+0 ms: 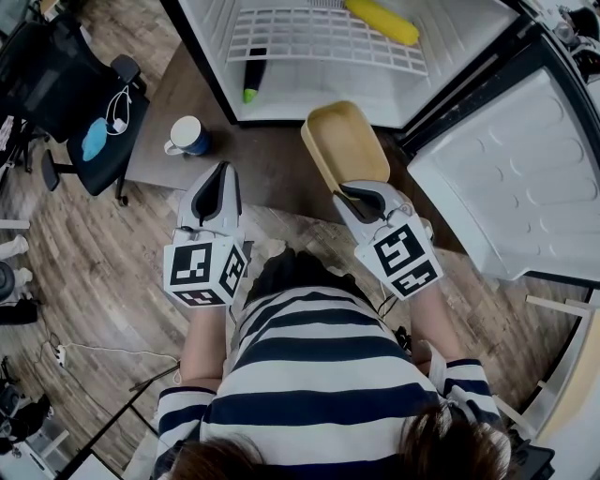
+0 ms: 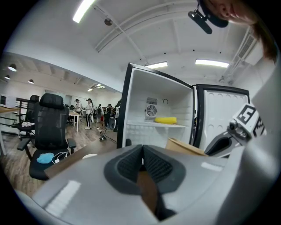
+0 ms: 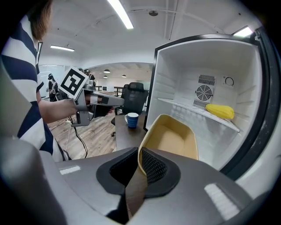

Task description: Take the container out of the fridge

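Fingers (image 3: 154, 168) of the right gripper (image 3: 139, 159) are clamped on the rim of the container (image 3: 175, 140); those of the left gripper (image 2: 142, 159) are pressed together, empty.

Wood-plank floor (image 1: 94, 272), black office chair (image 1: 56, 75), dark brown table (image 1: 272, 159), white ceiling (image 2: 145, 26) with strip lights (image 2: 83, 9)

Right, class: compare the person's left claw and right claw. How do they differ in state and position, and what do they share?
The left claw is shut on nothing; the right claw is shut on the rim of the tan container. In the head view the left claw sits nearer the blue mug, the right claw nearer the open fridge door. Both are grey and carry a cube with square markers.
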The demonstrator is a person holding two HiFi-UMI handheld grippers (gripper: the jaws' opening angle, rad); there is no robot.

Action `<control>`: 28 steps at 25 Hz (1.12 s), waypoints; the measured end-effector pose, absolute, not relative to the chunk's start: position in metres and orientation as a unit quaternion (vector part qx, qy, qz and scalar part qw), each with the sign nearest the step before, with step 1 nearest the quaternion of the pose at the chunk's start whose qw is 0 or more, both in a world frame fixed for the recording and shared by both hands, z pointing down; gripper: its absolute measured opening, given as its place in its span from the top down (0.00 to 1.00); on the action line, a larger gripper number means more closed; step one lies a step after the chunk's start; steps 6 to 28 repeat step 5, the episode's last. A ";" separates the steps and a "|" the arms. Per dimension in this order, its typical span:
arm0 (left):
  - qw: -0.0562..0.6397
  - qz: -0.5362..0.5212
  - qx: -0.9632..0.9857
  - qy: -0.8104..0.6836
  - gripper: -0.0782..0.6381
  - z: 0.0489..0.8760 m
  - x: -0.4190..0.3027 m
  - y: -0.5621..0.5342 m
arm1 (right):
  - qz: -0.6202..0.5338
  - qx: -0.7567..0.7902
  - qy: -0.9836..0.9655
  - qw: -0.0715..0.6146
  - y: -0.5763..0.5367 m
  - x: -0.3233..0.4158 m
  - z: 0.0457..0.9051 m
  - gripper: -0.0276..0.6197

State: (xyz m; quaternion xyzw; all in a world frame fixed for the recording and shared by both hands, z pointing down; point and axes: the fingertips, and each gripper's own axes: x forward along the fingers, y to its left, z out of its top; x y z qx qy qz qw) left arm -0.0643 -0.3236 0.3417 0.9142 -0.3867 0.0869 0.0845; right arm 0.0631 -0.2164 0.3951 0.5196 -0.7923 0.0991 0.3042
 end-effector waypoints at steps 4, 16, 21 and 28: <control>0.085 0.086 0.914 -0.388 0.89 0.342 -0.062 -0.322 | 0.098 0.518 -0.793 0.305 -0.215 0.065 0.395 0.91; 0.085 0.086 0.914 -0.388 0.89 0.342 -0.062 -0.321 | 0.098 0.518 -0.793 0.305 -0.214 0.065 0.396 0.91; 0.085 0.086 0.914 -0.388 0.89 0.342 -0.062 -0.321 | 0.098 0.518 -0.793 0.305 -0.214 0.065 0.396 0.91; 0.085 0.086 0.914 -0.388 0.89 0.342 -0.062 -0.321 | 0.098 0.518 -0.793 0.305 -0.214 0.065 0.396 0.91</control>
